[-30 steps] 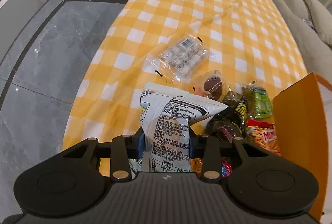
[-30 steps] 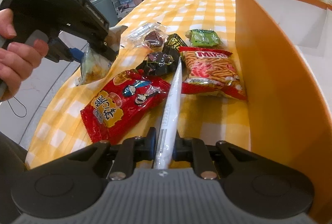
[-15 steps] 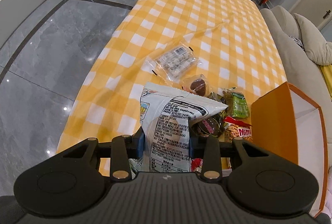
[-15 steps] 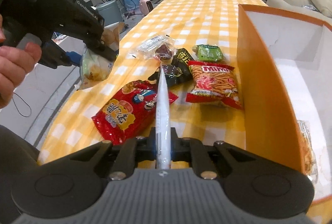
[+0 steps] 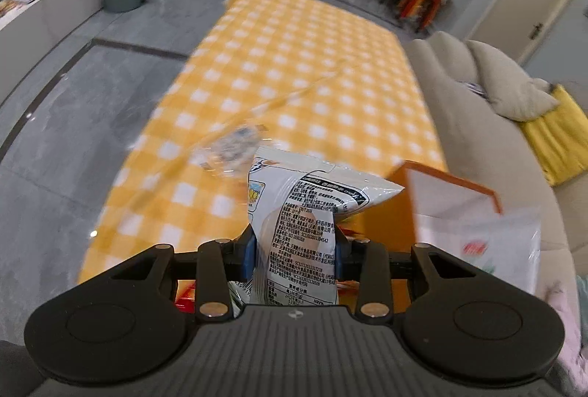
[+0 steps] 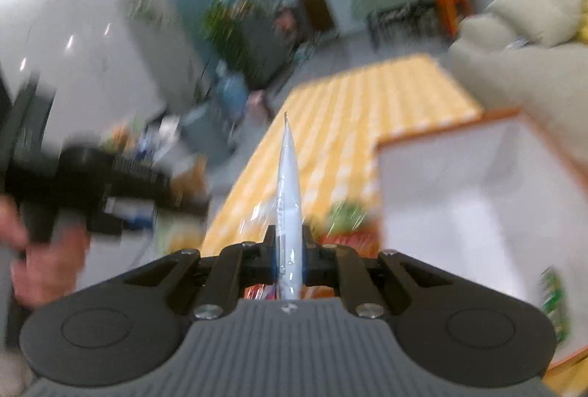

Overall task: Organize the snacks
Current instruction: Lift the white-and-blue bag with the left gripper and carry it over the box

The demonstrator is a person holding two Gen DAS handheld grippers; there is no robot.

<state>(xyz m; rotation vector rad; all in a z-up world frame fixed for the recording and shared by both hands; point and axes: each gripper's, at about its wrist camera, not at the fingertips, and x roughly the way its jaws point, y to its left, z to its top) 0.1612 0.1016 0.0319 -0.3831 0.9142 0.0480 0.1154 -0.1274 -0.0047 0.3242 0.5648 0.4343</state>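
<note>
Both my grippers have come up off the checkered table (image 5: 294, 73) since a second ago, snack pile now mostly hidden under me. My left gripper (image 5: 294, 246) is clamped on one white snack bag (image 5: 305, 213); my right gripper (image 6: 289, 250) is pinched tight on one thin white packet (image 6: 288, 183), edge-on. One orange box (image 6: 459, 183) sits right of both.

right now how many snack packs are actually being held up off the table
2. A white printed bag is clamped in the left tool; a thin white packet, seen edge-on, is pinched in the right tool. Others on the table are blurred or hidden.
</note>
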